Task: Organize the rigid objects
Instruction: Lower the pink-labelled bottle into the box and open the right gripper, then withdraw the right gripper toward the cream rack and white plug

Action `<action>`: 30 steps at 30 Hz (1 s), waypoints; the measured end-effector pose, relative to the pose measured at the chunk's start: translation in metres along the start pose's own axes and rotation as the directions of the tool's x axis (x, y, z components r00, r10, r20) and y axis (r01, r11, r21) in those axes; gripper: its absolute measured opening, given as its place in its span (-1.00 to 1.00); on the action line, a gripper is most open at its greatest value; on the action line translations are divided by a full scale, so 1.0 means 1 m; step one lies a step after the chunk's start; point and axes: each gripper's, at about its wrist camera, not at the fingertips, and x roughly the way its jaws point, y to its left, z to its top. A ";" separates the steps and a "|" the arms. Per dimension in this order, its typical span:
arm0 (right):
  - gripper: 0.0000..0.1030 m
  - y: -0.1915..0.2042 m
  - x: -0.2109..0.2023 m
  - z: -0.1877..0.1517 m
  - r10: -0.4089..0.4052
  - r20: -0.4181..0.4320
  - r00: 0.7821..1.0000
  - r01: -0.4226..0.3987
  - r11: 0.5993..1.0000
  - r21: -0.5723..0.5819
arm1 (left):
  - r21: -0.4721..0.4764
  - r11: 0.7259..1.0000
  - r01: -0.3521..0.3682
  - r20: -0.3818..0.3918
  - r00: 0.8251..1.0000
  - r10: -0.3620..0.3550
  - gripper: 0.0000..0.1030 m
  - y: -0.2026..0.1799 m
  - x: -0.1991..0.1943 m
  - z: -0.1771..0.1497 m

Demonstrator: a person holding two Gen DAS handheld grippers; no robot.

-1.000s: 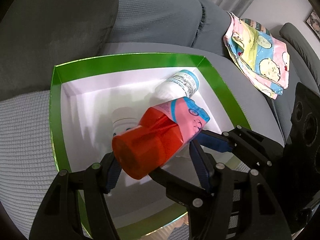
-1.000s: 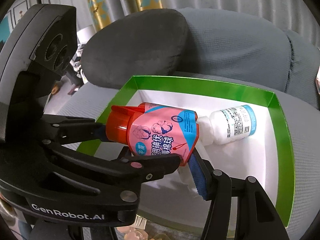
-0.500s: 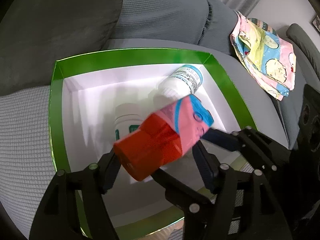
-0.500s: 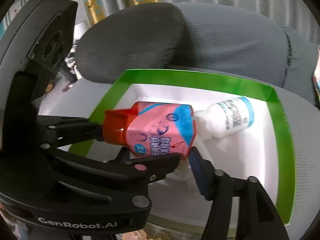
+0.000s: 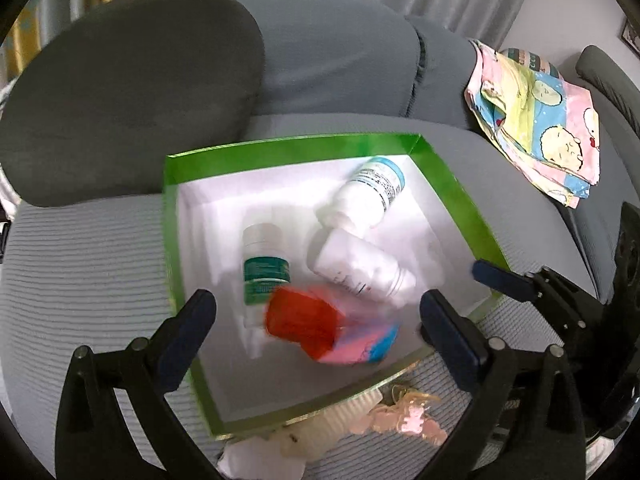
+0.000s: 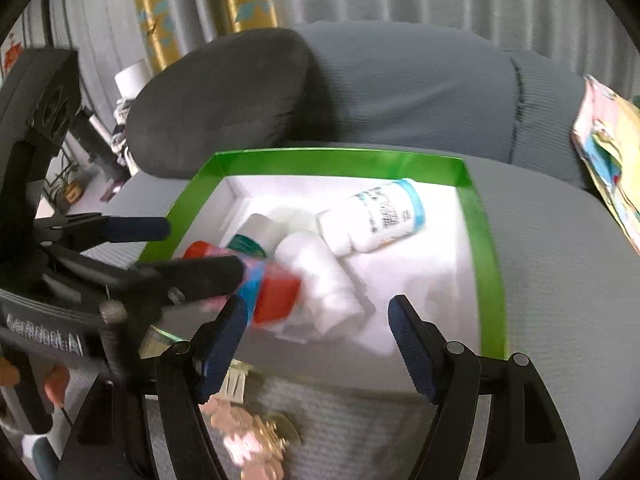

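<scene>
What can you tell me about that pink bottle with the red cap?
The pink bottle has a big red cap and a blue band, and looks plastic. It is motion-blurred, lying on its side in the green-rimmed box, near the front, beside white bottles. Neither gripper holds it; both stand open.

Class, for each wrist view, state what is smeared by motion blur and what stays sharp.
Left wrist view: the red-capped pink bottle is smeared, while the teal-labelled bottle stays fairly crisp. Right wrist view: the same bottle and the gold trinkets in front of the box blur; the blue-banded bottle reads clearer.
</scene>
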 end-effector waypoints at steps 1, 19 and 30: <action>0.45 -0.001 -0.006 -0.002 0.002 0.008 1.000 -0.002 1.000 0.006 | -0.001 1.000 -0.006 0.008 1.000 0.006 0.97 0.000 -0.004 -0.002; 0.47 0.030 -0.097 -0.066 0.025 0.079 0.997 -0.025 1.000 0.002 | 0.045 0.993 -0.114 0.132 0.986 0.107 0.97 -0.035 -0.088 -0.071; 0.47 0.049 -0.125 -0.100 0.033 0.083 0.996 -0.031 0.999 -0.018 | 0.058 0.991 -0.123 0.164 0.980 0.112 0.97 -0.056 -0.117 -0.106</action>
